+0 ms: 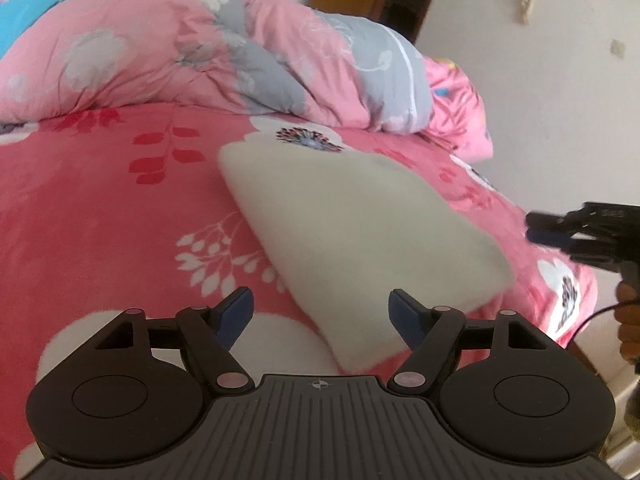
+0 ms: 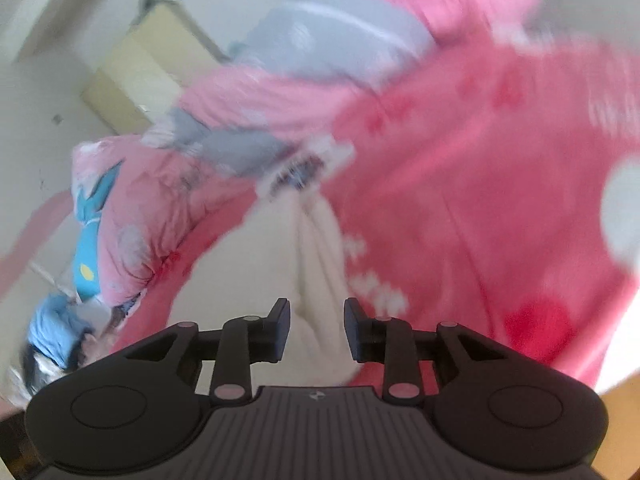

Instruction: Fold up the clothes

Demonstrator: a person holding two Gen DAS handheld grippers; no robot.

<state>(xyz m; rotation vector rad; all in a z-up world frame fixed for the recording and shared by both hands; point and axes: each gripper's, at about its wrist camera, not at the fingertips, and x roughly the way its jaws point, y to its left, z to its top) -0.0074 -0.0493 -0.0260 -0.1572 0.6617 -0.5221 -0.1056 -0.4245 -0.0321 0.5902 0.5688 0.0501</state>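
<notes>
A folded cream garment [image 1: 360,240] lies on a bed covered by a pink floral sheet [image 1: 100,208], just ahead of the left gripper [image 1: 322,312], whose blue-padded fingers [image 1: 238,312] stand wide apart above the garment's near corner, gripping nothing. The right gripper [image 2: 317,328], seen at the right edge of the left view and held in a person's hand [image 1: 630,328], hovers over the same cream cloth with its fingers part-way apart and nothing between them. A bunched pink and grey quilt [image 1: 224,60] is heaped along the far side of the bed.
</notes>
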